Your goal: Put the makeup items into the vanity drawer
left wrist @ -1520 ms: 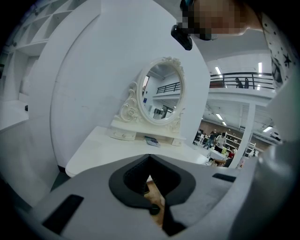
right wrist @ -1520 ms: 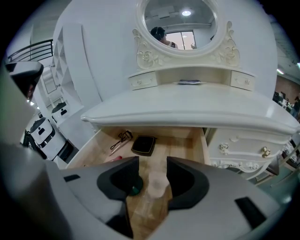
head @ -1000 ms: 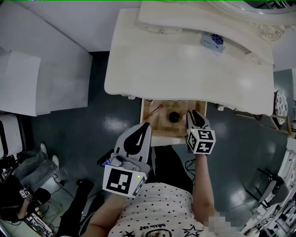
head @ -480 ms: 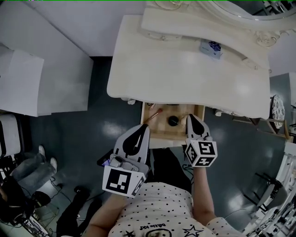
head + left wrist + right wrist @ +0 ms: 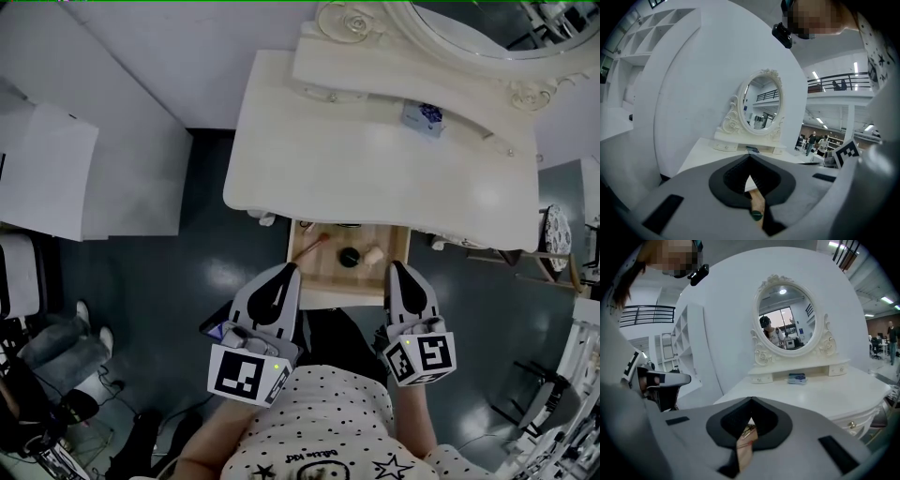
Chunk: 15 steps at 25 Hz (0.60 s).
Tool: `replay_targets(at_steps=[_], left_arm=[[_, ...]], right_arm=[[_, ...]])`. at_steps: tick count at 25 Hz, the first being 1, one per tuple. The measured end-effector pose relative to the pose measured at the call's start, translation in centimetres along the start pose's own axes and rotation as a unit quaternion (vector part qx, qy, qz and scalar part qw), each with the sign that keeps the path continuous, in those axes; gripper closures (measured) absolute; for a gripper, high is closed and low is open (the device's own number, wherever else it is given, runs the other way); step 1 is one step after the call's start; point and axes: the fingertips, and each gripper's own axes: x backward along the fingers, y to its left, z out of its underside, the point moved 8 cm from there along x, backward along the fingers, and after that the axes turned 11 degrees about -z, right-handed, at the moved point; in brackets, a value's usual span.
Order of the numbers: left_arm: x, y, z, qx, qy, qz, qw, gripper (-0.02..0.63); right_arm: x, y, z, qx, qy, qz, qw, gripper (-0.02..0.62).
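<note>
Grey left gripper (image 5: 284, 274) is held closed and empty at lower centre, with the wooden drawer (image 5: 307, 272) open just above it. The right gripper (image 5: 399, 272), likewise closed and empty, is judged nearer the blue-printed packet (image 5: 424, 119) lying on the bench (image 5: 309, 150) at upper right.

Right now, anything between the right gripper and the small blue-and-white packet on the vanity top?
Nothing visible. The cream vanity top between the right gripper and the packet lies bare; the wooden drawer stands open below.
</note>
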Motion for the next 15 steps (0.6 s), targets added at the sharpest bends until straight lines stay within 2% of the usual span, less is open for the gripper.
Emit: replay_targets(at_steps=[8, 15], left_arm=[[1.3, -0.5, -0.8, -0.011, -0.019, 0.014, 0.9997, 0.604], [2.3, -0.5, -1.5, -0.020, -0.042, 0.020, 0.9987, 0.604]], right_arm=[[2.9, 2.2, -0.9, -0.012, -0.030, -0.011, 0.999, 0.588], [3.6, 3.6, -1.3, -0.015, -0.033, -0.014, 0.999, 0.588]])
